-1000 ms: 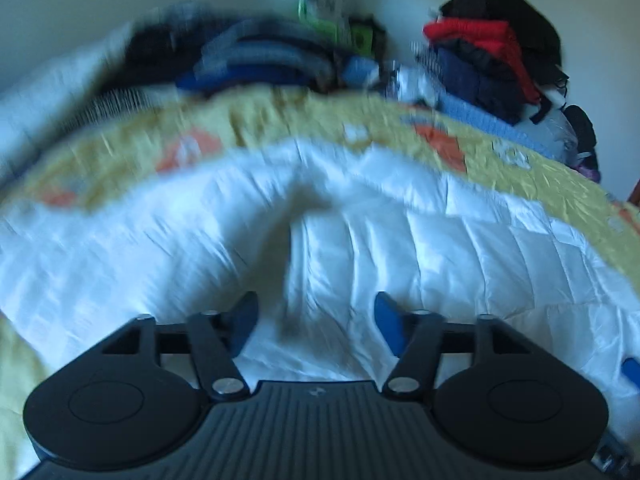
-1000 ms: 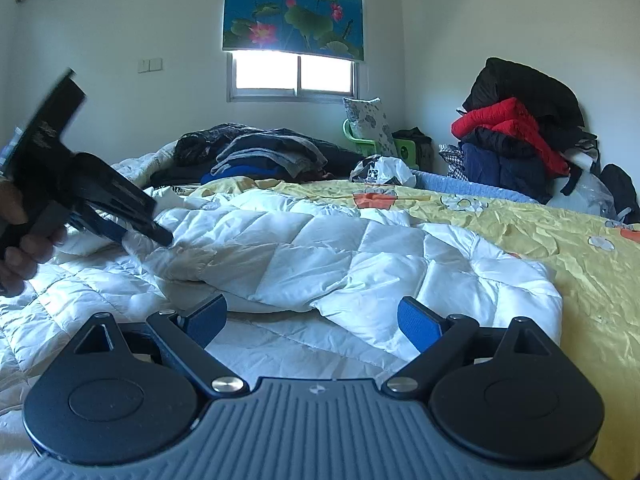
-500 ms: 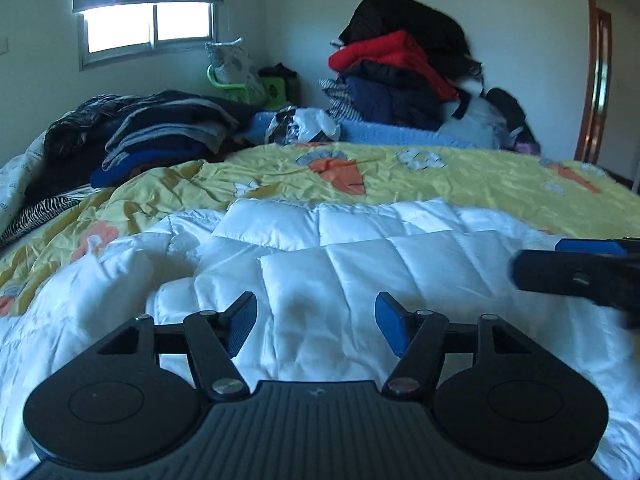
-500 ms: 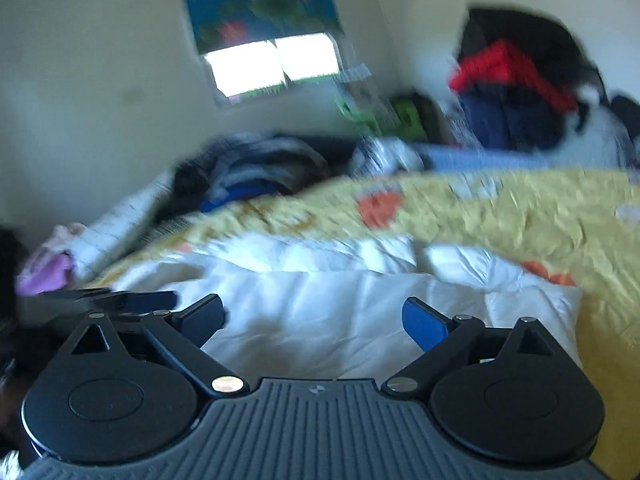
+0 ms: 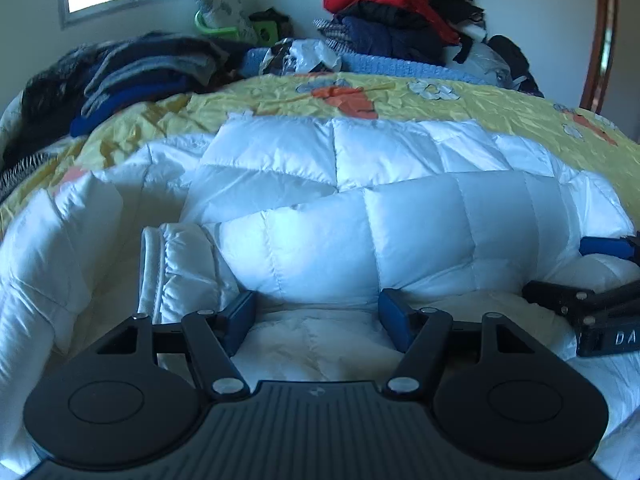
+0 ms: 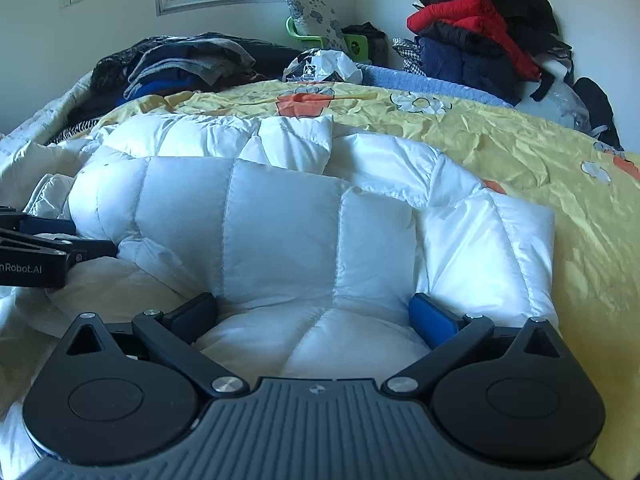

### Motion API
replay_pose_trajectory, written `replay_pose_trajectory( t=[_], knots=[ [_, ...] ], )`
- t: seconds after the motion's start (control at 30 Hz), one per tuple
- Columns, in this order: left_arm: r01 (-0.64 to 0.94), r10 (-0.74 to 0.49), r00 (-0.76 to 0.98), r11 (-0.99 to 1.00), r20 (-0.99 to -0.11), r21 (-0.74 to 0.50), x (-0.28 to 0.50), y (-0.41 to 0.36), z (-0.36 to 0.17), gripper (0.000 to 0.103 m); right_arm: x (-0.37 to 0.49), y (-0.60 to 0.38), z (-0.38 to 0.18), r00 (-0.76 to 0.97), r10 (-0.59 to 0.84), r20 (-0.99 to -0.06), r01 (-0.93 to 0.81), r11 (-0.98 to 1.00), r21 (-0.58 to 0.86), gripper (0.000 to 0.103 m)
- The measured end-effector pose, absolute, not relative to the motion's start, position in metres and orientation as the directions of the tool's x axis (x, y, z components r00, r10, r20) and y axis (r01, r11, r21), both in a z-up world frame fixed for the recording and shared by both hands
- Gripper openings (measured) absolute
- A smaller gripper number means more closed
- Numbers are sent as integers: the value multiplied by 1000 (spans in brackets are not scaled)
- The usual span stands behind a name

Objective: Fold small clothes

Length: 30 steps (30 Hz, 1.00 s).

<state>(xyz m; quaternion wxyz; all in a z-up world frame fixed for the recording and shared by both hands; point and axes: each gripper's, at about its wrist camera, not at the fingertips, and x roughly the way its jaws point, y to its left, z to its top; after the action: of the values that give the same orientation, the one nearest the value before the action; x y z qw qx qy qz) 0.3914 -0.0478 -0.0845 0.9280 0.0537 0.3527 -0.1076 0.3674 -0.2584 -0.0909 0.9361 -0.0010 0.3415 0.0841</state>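
A white quilted puffer jacket lies on a yellow flowered bedspread, its near part folded over into a thick roll. My left gripper is open, with the rolled edge of the jacket between its blue pads. My right gripper is open too and straddles the jacket near its right end. Each gripper shows at the edge of the other's view: the right one low at the right, the left one at the left.
Folded dark clothes lie at the back left of the bed. A tall heap of red, black and navy garments stands against the back right wall. A plastic bag and a blue blanket lie behind the bedspread.
Both grippers have come down low onto the near edge of the jacket, side by side. The jacket's near part now lies folded over in a roll.
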Motion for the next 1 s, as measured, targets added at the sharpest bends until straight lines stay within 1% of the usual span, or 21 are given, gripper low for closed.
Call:
replay_pose_trajectory(
  t=[0.07, 0.13, 0.17, 0.2, 0.27, 0.33, 0.4, 0.5, 0.6, 0.63, 0.73, 0.83, 0.9, 1.0],
  knots=[
    [241, -166, 759, 970, -630, 35, 374, -42, -74, 67, 365, -264, -88, 759, 170, -628, -155, 985, 80, 100],
    [257, -210, 798, 966, -565, 4, 348, -25, -57, 67, 362, -266, -86, 764, 175, -621, -153, 984, 90, 100],
    [256, -228, 821, 966, -524, -18, 335, -12, -48, 71, 364, -268, -85, 765, 175, -619, -151, 984, 92, 100],
    [242, -229, 844, 970, -485, -38, 324, 3, -38, 78, 363, -268, -85, 767, 176, -617, -151, 984, 93, 100],
    [158, -179, 891, 984, -418, -86, 308, 41, -23, 87, 363, -268, -84, 768, 178, -615, -149, 984, 98, 100],
    [10, -67, 920, 989, -387, -147, 304, 86, -15, 88, 362, -269, -84, 769, 181, -613, -149, 983, 104, 100],
    [-153, 45, 906, 962, -421, -225, 309, 135, -16, 88, 363, -269, -84, 769, 184, -612, -149, 983, 108, 100],
    [-382, 175, 841, 862, -512, -333, 318, 203, -29, 88, 363, -269, -84, 770, 184, -611, -149, 983, 109, 100],
    [-530, 274, 775, 773, -569, -349, 326, 249, -44, 88, 362, -269, -84, 771, 184, -610, -148, 983, 110, 100],
    [-549, 279, 762, 756, -584, -356, 331, 260, -48, 88, 362, -269, -84, 771, 184, -610, -147, 983, 110, 100],
    [-574, 240, 738, 714, -631, -401, 338, 293, -62, 87, 362, -269, -84, 771, 184, -610, -148, 983, 109, 100],
    [-596, 220, 709, 695, -670, -402, 344, 305, -75, 87, 362, -269, -84, 771, 184, -609, -147, 983, 110, 100],
    [-584, 173, 711, 685, -682, -436, 344, 312, -84, 87, 362, -269, -84, 771, 184, -610, -147, 983, 110, 100],
    [-591, 146, 719, 644, -680, -486, 345, 324, -95, 86, 362, -268, -84, 772, 181, -609, -146, 983, 108, 100]
  ],
)
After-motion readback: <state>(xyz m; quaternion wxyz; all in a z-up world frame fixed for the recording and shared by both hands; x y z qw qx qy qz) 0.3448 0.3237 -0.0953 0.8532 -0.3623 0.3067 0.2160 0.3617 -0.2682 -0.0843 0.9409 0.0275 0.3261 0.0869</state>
